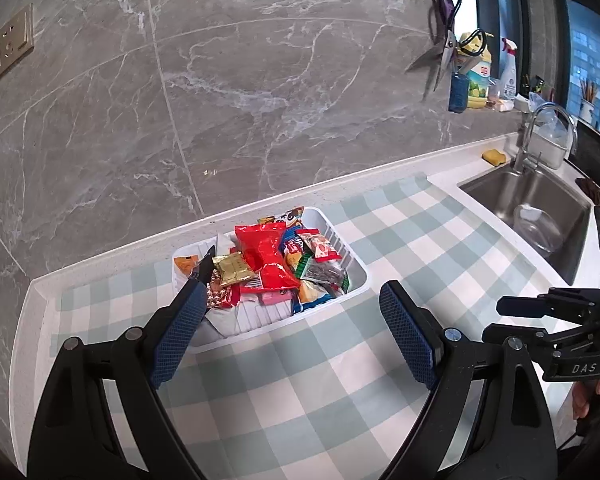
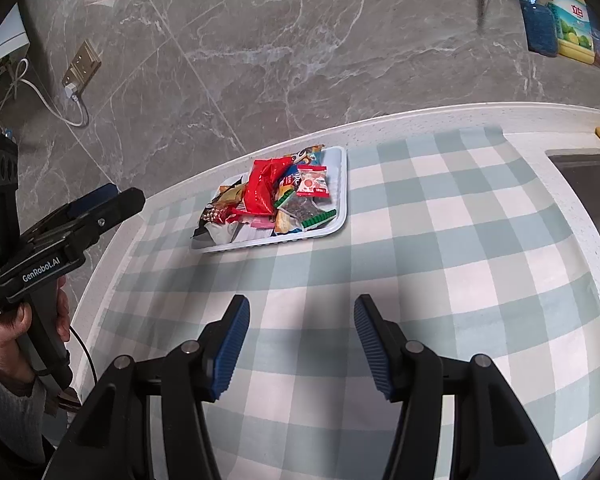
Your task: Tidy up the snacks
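A white plastic basket [image 1: 356,258] [image 2: 340,184] sits near the back of the checked cloth, heaped with several snack packets. A large red packet [image 1: 266,250] [image 2: 262,188] lies on top, with a gold packet [image 1: 234,268] to its left and a small red-and-white packet [image 1: 320,245] [image 2: 312,182] to its right. My left gripper [image 1: 296,308] is open and empty just in front of the basket. My right gripper [image 2: 300,312] is open and empty, further back over the cloth. The left gripper also shows at the left of the right wrist view [image 2: 112,200].
A green-and-white checked cloth [image 1: 300,392] [image 2: 440,240] covers the white counter. A steel sink [image 1: 540,208] with a tap and a yellow sponge [image 1: 494,157] lies to the right. Scissors [image 1: 444,52] and bottles stand along the marble wall. Wall sockets are at the left.
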`<state>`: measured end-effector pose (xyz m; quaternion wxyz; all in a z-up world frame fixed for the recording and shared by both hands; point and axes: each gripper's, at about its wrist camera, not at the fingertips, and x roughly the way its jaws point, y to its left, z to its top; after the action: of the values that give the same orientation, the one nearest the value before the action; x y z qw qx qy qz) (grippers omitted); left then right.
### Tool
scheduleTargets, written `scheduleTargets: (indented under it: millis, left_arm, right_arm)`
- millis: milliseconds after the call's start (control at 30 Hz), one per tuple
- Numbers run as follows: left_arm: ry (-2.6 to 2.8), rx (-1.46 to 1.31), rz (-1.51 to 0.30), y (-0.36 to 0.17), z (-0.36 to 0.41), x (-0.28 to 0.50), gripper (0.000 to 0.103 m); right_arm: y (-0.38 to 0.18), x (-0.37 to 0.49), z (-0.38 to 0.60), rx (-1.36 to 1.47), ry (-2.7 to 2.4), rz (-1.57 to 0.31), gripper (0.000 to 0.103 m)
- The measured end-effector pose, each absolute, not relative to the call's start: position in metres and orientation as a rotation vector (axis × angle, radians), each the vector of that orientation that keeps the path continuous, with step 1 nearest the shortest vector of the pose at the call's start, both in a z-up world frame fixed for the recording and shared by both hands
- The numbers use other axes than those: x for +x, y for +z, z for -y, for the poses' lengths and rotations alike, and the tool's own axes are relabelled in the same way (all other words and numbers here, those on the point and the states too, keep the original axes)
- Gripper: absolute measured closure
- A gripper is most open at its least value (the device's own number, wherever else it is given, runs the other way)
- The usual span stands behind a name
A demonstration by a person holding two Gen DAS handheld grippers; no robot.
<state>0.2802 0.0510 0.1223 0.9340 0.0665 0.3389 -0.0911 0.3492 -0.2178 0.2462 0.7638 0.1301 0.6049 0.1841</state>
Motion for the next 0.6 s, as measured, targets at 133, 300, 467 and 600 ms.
scheduleTargets:
  millis: [133, 300, 467, 600]
  left_arm:
    - [-0.187, 0.138, -0.693, 0.1221, -0.05, 0.2794, 0.015]
    - [-0.196, 0.143, -0.693, 0.1224, -0.0485, 0.2787, 0.015]
    - [-0.2, 0.149, -0.695, 0.1221, -0.0446, 0.2797, 0.015]
    - [-0.203, 0.152, -0.695, 0.122, -0.0428, 0.2807, 0.015]
  right_arm:
    - [0.248, 0.3479, 0.219, 0.284, 0.4, -1.312, 0.045]
    - [0.2492, 0.3469, 0.2205, 0.286, 0.397, -1.308, 0.045]
    - [0.2495, 0.3477, 0.2236, 0.29, 0.396, -1.306, 0.044]
    - [0.25, 0.3476, 0.2245, 0.292, 0.394, -1.306, 0.044]
